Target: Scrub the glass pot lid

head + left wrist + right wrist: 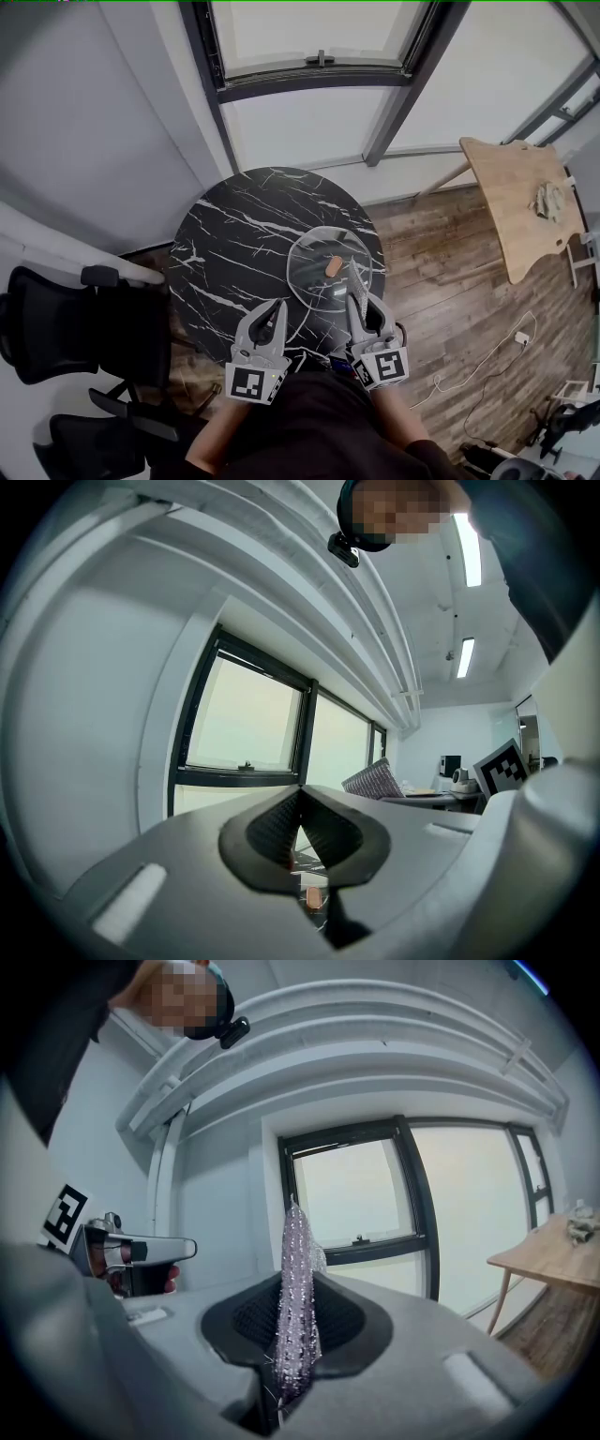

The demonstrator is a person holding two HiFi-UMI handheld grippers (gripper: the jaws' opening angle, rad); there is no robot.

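The glass pot lid [319,272] lies on the round black marble table [234,244], with its brown knob [333,266] up. My right gripper [354,295] hovers at the lid's near right edge and is shut on a glittery silver scrub cloth [298,1279], which stands up between the jaws. In the right gripper view that gripper [294,1309] points up toward the window. My left gripper [277,309] is over the table just left of the lid, jaws pressed together with nothing in them. Its own view [298,801] shows only a sliver of the knob [314,899] below.
A black office chair [84,328] stands left of the table. A wooden table [520,202] with a crumpled cloth [548,200] is at the right. Cables and a plug [520,337] lie on the wood floor. Windows [319,33] line the far wall.
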